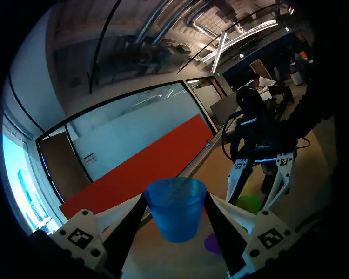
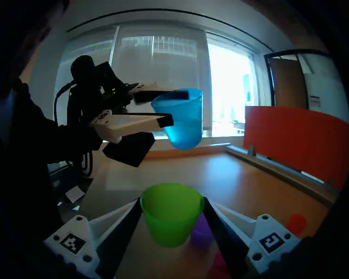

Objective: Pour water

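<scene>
Green cup (image 2: pixel 171 214) is closest. The right claw (image 2: pixel 171 204) squeezes it on both sides, mouth up, low over the desk (image 2: pixel 249 179). Just behind it, a purple cup (image 2: pixel 202 230) stands on the desk. Farther off and higher up, the left claw (image 2: pixel 177 108) grips the blue cup (image 2: pixel 181 123) by its sides, about upright. The blue cup does not look to be over the green one yet. If it tips too soon, water could splash on the desk or the purple cup. If it tips fast, water could jump out. A smooth cup could slip in the claw. I cannot tell how much water is inside.
</scene>
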Available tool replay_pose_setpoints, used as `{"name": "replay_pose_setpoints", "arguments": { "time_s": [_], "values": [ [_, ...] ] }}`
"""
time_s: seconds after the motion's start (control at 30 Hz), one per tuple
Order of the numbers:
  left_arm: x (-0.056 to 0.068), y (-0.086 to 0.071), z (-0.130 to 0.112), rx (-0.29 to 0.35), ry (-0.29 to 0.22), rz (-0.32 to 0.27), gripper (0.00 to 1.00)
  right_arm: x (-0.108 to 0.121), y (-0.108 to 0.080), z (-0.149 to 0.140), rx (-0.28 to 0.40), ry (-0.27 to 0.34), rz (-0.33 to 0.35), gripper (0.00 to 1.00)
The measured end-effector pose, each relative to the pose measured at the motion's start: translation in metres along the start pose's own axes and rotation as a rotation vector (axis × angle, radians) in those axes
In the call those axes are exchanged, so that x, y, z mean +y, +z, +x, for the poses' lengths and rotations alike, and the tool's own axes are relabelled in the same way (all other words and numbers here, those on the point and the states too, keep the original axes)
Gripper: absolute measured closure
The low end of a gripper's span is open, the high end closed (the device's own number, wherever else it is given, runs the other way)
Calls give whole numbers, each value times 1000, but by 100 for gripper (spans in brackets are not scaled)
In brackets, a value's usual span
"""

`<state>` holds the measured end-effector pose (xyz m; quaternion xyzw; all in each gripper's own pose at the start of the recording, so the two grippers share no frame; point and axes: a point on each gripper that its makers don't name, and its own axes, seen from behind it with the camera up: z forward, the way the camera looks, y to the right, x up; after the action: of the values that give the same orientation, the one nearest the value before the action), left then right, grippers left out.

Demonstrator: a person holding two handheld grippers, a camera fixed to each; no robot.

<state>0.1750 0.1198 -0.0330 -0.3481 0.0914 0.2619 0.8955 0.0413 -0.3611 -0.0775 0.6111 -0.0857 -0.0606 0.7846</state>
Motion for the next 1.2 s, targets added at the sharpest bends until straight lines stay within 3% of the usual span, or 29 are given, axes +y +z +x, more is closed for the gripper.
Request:
{"name": "replay_pose_setpoints", "arguments": {
  "time_s": [1.2],
  "values": [
    [3,2,5,0,147,3,14,-11,1,4,13,-7,30,5]
  ]
}}
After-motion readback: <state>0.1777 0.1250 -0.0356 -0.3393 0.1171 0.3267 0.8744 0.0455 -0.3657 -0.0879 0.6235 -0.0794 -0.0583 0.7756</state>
